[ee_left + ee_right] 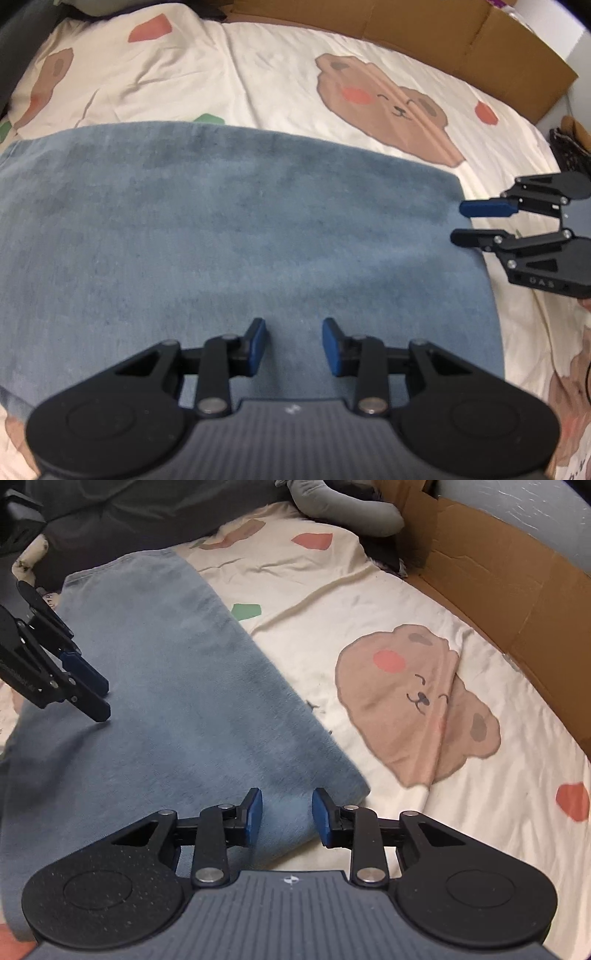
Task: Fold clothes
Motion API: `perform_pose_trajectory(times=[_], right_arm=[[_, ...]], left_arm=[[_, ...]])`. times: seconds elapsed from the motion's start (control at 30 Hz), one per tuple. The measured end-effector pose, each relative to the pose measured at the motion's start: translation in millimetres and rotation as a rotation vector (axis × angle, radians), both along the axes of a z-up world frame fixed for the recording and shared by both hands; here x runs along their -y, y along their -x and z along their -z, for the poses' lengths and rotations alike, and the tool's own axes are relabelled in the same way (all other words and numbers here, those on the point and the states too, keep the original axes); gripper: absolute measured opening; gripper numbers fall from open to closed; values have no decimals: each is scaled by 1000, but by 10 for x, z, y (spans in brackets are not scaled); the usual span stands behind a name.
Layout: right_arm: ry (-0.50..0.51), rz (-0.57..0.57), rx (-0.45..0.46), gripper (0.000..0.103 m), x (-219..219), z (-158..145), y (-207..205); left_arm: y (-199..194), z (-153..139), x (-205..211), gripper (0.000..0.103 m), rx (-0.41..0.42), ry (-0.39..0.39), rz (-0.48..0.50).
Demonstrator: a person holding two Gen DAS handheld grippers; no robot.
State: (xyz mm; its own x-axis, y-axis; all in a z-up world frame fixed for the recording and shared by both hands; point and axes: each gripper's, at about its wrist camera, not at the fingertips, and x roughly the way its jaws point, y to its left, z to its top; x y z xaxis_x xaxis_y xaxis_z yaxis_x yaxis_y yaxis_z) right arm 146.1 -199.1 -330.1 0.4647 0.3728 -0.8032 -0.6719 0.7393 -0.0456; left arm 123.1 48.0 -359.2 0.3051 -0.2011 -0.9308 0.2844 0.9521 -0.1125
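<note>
Left wrist view: blue cloth lies flat on the bed sheet, filling most of the frame. Its far edge runs straight across, and its right edge curves down the right side. The left gripper hangs over the near part of the cloth, jaws apart, only cloth surface showing in the gap, nothing clamped. The right gripper comes in from the right at the cloth's right edge, near the far right corner. Its jaws stand a little apart; can't tell if the tips touch the fabric. A bear print on the sheet sits beyond the cloth's far right corner. A cardboard box stands past the sheet, far side from the cloth.

Right wrist view: same cloth runs diagonally from the upper left to the bottom centre, one corner ending just right of the right gripper. Jaws are apart with cloth visible behind the gap, pads not pressing on anything. The left gripper is over the cloth's left part, pointing down at it, jaws slightly apart, nothing between them. The bear print lies right of the cloth, well apart from it. The cardboard box lines the sheet's far right. A grey cushion sits at the top, beyond the cloth.
</note>
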Motion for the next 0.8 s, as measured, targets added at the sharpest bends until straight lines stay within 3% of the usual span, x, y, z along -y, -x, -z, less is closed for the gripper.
perform_pose_trajectory(times=[0.3, 0.8], right_arm=[[-22, -33, -46, 36, -13, -91, 299], [-28, -50, -89, 37, -165, -91, 746]], left_arm=[[202, -6, 86, 36, -28, -14, 77], [457, 12, -15, 37, -62, -41, 83]])
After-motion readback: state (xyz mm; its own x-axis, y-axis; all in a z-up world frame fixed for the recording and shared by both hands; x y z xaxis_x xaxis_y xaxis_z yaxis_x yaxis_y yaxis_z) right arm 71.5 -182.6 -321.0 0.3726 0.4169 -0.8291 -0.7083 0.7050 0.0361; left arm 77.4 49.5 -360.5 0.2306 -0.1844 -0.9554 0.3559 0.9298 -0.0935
